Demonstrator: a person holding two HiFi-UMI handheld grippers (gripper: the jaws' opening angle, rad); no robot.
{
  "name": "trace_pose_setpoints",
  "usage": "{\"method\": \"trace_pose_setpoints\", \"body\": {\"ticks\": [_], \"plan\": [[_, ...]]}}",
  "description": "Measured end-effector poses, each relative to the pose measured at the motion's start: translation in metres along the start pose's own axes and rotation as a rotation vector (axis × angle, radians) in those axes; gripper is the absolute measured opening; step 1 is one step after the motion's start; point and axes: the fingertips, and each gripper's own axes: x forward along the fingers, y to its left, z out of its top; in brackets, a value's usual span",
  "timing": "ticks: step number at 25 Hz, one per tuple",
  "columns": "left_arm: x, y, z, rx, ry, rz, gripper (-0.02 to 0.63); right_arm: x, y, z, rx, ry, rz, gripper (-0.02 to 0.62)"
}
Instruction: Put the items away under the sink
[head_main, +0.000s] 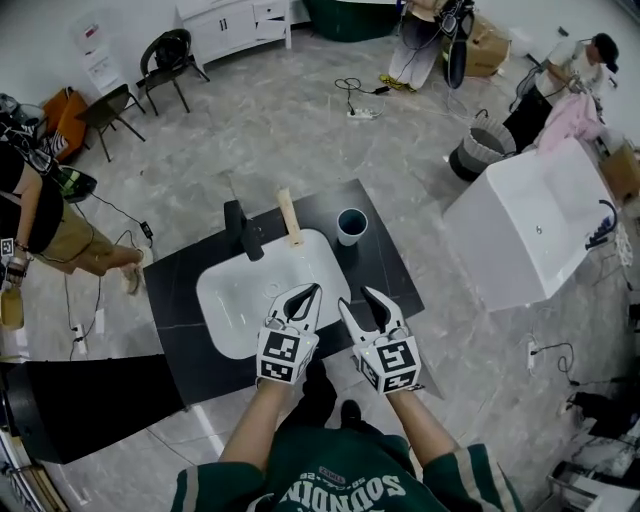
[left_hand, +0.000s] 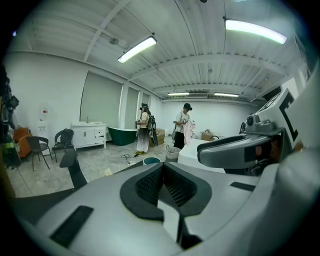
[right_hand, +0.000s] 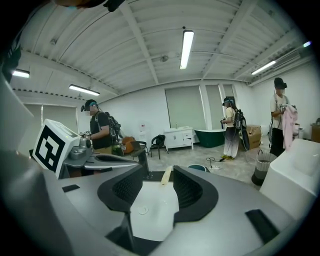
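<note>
Green shirt (head_main: 345, 482): white lettering read "SOUNDIN", seen upside down; smaller print beneath illegible. Wall notice (head_main: 92, 40): unreadable.

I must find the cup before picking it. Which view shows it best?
The head view: the cup stands whole on the counter beside the sink. Both gripper views show only its rim over the jaws.

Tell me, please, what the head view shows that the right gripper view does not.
Only the head view shows the person's forearms and green shirt. Only the right gripper view shows the ceiling lights. Both show the white sink, black tap, wooden stick, cup and the open right claw.
</note>
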Motion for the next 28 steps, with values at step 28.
{"method": "trace_pose_setpoints", "body": {"ticks": [28], "plan": [[0.046,0.035,-0.067,-0.074,0.068,-0.028,0.011,0.127,-0.115,-0.092,0.042,0.117,-0.186,0.293]]}}
